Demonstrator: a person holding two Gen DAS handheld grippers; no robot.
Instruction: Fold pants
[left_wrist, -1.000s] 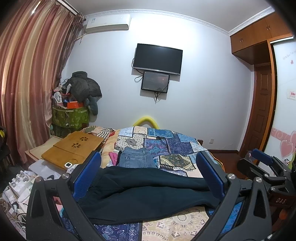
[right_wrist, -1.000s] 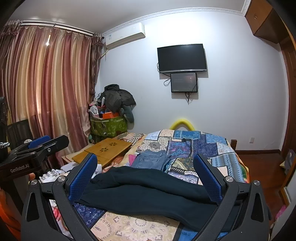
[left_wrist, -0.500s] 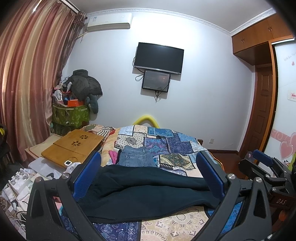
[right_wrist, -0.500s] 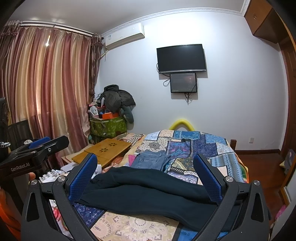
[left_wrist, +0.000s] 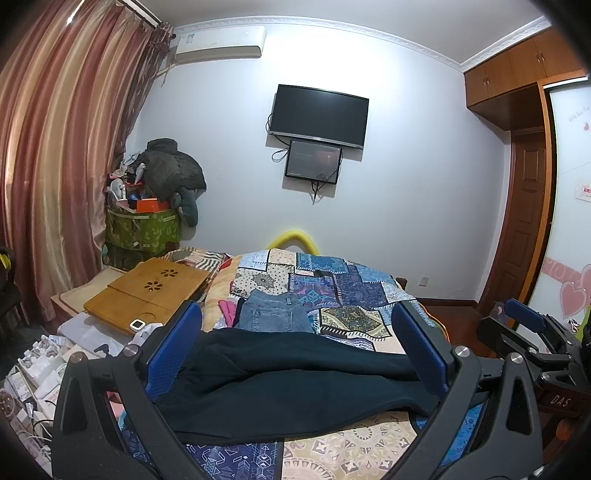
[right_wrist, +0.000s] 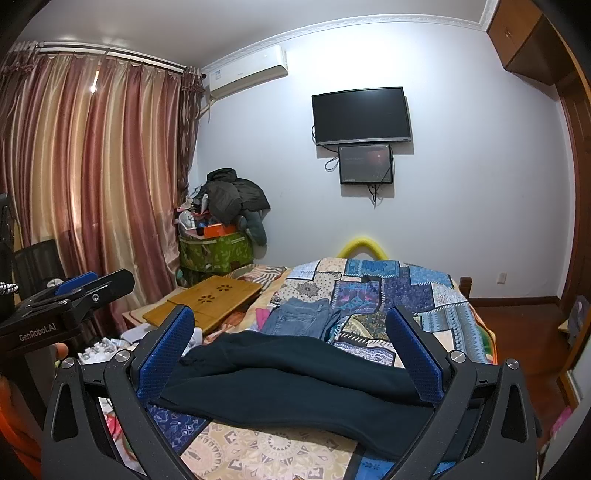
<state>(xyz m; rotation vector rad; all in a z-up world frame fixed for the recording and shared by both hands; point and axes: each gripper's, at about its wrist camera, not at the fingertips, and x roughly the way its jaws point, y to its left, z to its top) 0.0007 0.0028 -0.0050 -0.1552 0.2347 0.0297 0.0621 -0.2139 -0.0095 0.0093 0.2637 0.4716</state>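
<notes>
At the lower left of the left wrist view, the left gripper stands released, its blue-padded fingers spread wide and holding nothing. Between them, across the lower middle of the frame, lie the dark navy soft-fabric pants, stretched sideways on the patchwork quilted bedspread. The waist end sits toward the lower left, bunched in loose ridges, and the legs run to the lower right, one lying partly over the other.

Just behind the pants, in the centre, rests a folded pair of light blue denim jeans, close to their far edge but not part of this fold. At the far right edge the right gripper shows side-on.

In the right wrist view the right gripper is likewise spread and empty, hanging over the pants.

The cloth looks limp, thick and fairly light, so it should sag and drag rather than hold shape. Pinching both layers at the waistband edge and at the leg cuffs seems soundest; a mid-leg pinch would likely lift one layer only.
</notes>
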